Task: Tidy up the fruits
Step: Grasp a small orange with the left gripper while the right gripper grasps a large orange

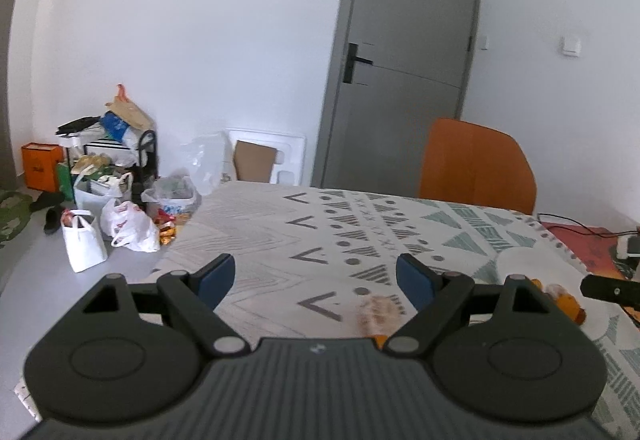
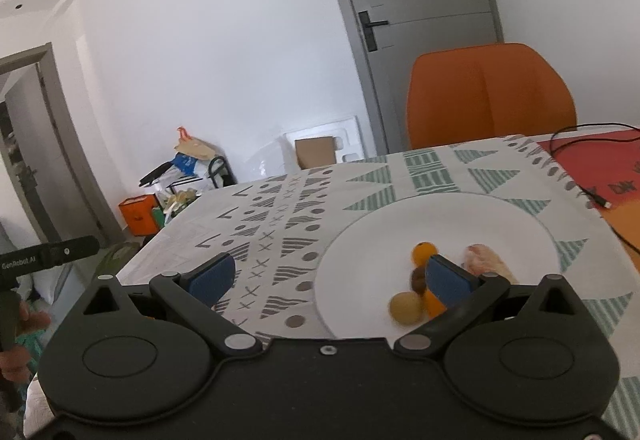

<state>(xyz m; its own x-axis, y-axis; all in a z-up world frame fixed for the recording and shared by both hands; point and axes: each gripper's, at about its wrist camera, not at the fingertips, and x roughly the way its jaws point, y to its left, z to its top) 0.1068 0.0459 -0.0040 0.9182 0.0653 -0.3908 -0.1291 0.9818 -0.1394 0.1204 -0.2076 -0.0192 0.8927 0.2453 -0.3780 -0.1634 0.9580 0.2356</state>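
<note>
Both grippers were released, nothing between their pads: the left gripper over the patterned tablecloth, the right gripper at the white plate. On it lay an orange fruit, a tan one and, perhaps, a blurred peach. Beyond stood an orange chair.

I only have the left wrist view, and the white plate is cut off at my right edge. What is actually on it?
Observer: A small cluster on the white plate: an orange fruit, a tan round fruit, a dark brown one and a pale pinkish piece.
Operator: Are the right tongs holding anything?
Observer: No. The right tongs are open, with nothing gripped.
Operator: Is the far half of the plate taken?
Observer: No, it is bare. The cluster sits in the near half.
</note>
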